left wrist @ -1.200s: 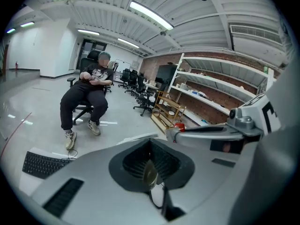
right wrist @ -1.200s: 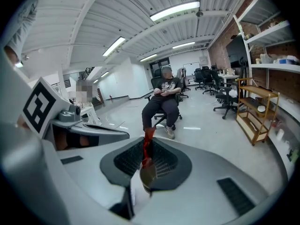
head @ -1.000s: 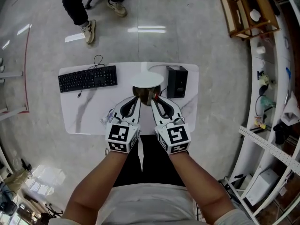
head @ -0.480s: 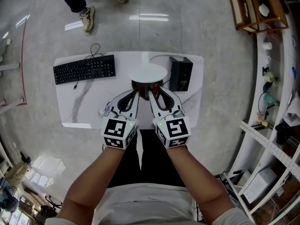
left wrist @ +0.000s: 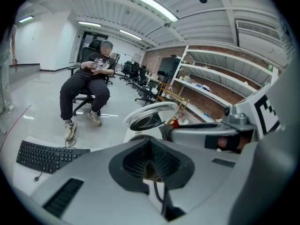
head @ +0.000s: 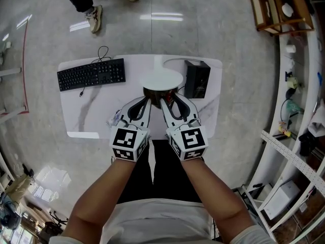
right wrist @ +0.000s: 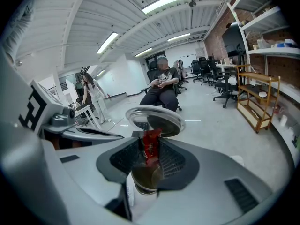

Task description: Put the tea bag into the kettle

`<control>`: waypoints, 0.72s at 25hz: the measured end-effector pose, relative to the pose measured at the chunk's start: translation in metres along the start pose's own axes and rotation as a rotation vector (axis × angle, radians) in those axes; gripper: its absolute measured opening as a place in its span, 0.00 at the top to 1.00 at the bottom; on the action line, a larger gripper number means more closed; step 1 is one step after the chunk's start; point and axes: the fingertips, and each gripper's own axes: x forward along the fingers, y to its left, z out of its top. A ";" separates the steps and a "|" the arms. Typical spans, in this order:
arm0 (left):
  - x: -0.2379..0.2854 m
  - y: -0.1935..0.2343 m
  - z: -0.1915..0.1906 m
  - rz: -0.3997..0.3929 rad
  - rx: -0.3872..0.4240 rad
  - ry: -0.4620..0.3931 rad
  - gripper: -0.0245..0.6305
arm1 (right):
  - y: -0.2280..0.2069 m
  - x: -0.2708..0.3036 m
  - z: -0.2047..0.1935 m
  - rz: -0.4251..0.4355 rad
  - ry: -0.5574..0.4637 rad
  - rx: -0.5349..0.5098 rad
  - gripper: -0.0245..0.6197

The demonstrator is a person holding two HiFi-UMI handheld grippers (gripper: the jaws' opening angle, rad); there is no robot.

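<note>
Tea bag [right wrist: 151, 146] is not yet in the kettle [head: 160, 93]; I have it, a red packet, pinched between the jaws of my right hand-held gripper [right wrist: 151, 159], hanging over the kettle's open mouth, whose amber inside shows directly beneath it in the right gripper view; the lid [head: 161, 79] stands tipped up at 12 o'clock of the opening, so the way in looks clear. My left hand-held gripper [left wrist: 150, 165] sits just beside the right one at its 9 o'clock, jaws pressed together with nothing between them. On the counter [head: 91, 116] the keyboard [head: 91, 74] lies at about 10 o'clock of the kettle and a black box [head: 197, 79] at 3 o'clock, both out of play. By my reckoning the pick-up and carry are done; what is left is lowering, letting go, and drawing the jaws clear.
</note>
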 end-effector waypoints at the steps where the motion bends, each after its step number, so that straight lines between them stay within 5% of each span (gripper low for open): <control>1: 0.000 0.000 0.000 0.001 0.001 -0.001 0.95 | 0.000 0.000 0.000 0.000 0.000 0.002 0.78; 18: -0.002 -0.007 0.011 -0.014 0.031 -0.020 0.95 | 0.002 -0.013 0.015 -0.017 -0.048 -0.038 0.76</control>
